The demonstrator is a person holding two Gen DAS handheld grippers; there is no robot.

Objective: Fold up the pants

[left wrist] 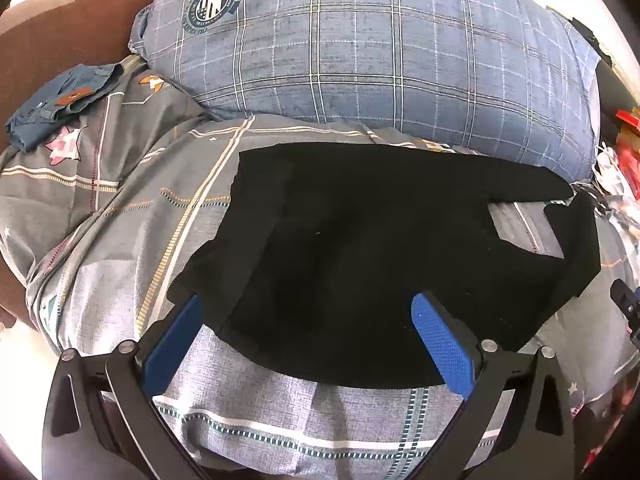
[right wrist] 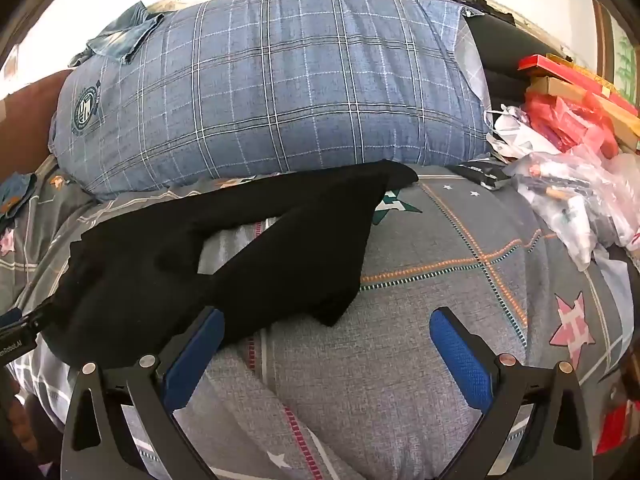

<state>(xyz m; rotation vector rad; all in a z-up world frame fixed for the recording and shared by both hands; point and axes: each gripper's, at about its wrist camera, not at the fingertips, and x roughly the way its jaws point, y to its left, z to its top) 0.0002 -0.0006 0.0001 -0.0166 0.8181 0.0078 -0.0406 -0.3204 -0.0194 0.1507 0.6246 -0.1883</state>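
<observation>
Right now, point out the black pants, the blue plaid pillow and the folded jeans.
black pants [left wrist: 360, 240], left wrist view, middle of the seat.
blue plaid pillow [right wrist: 280, 92], right wrist view, centre of its face.
folded jeans [left wrist: 60, 108], left wrist view, near the leather patch.

Black pants [left wrist: 360, 264] lie spread on the grey patterned bedspread [left wrist: 120, 200], legs splayed to the right. The left gripper [left wrist: 308, 320] hangs over their near edge, blue pads wide apart. Behind sits a blue plaid pillow [left wrist: 380, 60]; folded jeans [left wrist: 60, 100] lie far left.
</observation>
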